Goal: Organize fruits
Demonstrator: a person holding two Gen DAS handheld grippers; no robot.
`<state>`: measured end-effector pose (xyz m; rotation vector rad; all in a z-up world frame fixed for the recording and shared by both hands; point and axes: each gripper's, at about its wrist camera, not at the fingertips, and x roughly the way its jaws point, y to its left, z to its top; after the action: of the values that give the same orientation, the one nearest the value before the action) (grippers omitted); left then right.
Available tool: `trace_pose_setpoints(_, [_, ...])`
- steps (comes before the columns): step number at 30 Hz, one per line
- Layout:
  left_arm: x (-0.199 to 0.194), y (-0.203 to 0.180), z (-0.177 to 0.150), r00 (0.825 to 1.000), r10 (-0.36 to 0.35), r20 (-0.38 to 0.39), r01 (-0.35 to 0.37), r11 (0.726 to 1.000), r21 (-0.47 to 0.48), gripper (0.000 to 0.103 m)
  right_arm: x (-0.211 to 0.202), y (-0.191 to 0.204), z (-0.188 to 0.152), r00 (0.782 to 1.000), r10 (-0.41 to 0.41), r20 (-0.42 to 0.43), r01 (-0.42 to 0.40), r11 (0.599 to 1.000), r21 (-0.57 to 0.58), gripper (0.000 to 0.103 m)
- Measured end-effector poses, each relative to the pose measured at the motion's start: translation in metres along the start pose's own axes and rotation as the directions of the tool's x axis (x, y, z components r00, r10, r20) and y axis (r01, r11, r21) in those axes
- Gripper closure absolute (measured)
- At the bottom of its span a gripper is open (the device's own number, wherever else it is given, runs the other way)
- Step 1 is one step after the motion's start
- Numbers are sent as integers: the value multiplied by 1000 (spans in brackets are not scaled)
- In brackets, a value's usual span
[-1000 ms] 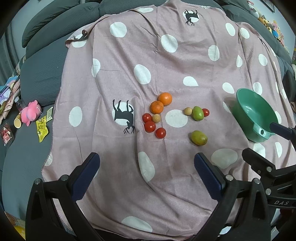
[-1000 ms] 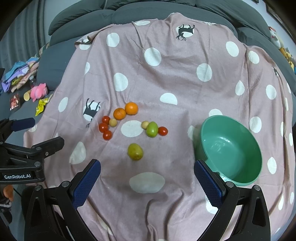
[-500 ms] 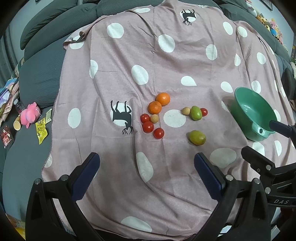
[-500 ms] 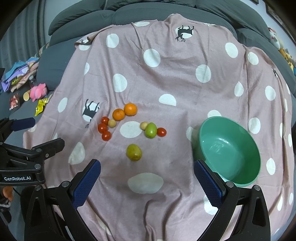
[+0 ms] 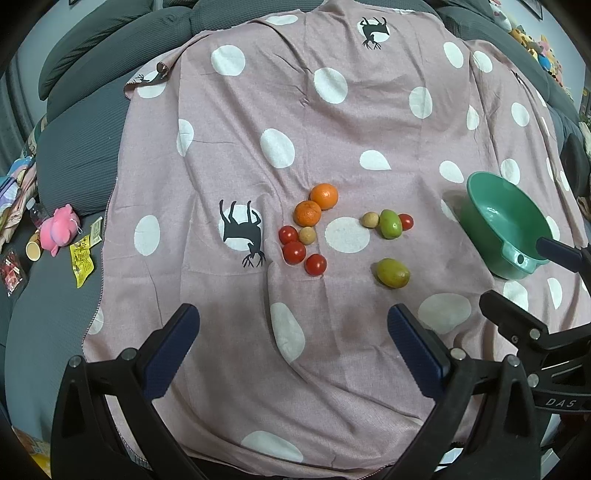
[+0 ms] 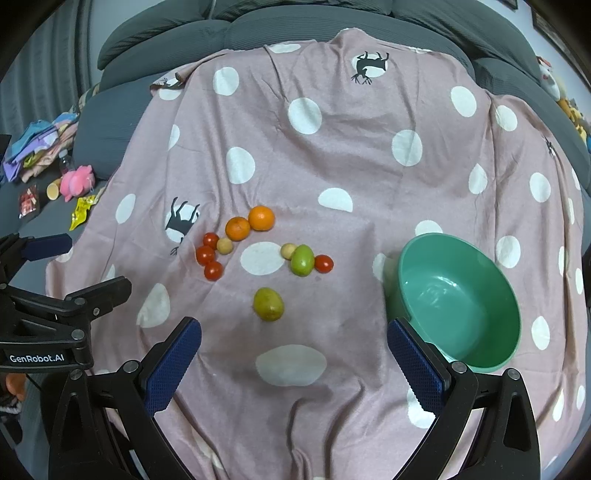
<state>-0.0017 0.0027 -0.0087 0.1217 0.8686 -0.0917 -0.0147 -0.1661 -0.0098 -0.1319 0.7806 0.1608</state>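
Fruits lie on a pink polka-dot blanket (image 5: 332,122): two oranges (image 5: 323,196) (image 6: 261,218), several red tomatoes (image 5: 294,252) (image 6: 205,254), two small tan fruits (image 5: 307,235), a green mango (image 5: 390,223) (image 6: 302,260) and a yellow-green mango (image 5: 393,273) (image 6: 268,304). A green bowl (image 5: 495,240) (image 6: 491,347) stands empty at the right. My left gripper (image 5: 293,341) is open and empty, short of the fruits. My right gripper (image 6: 293,352) is open and empty, in front of the yellow-green mango, beside the bowl.
The blanket covers a grey sofa (image 5: 74,147) (image 6: 332,22). A pink plush toy (image 5: 57,229), a yellow packet (image 5: 82,260) and small clutter lie on the sofa at the left. Stuffed toys (image 5: 532,40) sit at the far right.
Both views shift slightly, so both grippers have drifted a little. Fruits and bowl have not moved. Both grippers stay open.
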Motion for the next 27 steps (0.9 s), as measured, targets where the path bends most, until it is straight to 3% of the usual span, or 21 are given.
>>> trace_pose_setpoints(27, [9, 0, 0, 1000, -11, -23, 11, 1000, 0, 1, 9, 1, -4, 1000, 7, -8, -7, 1000, -1, 1])
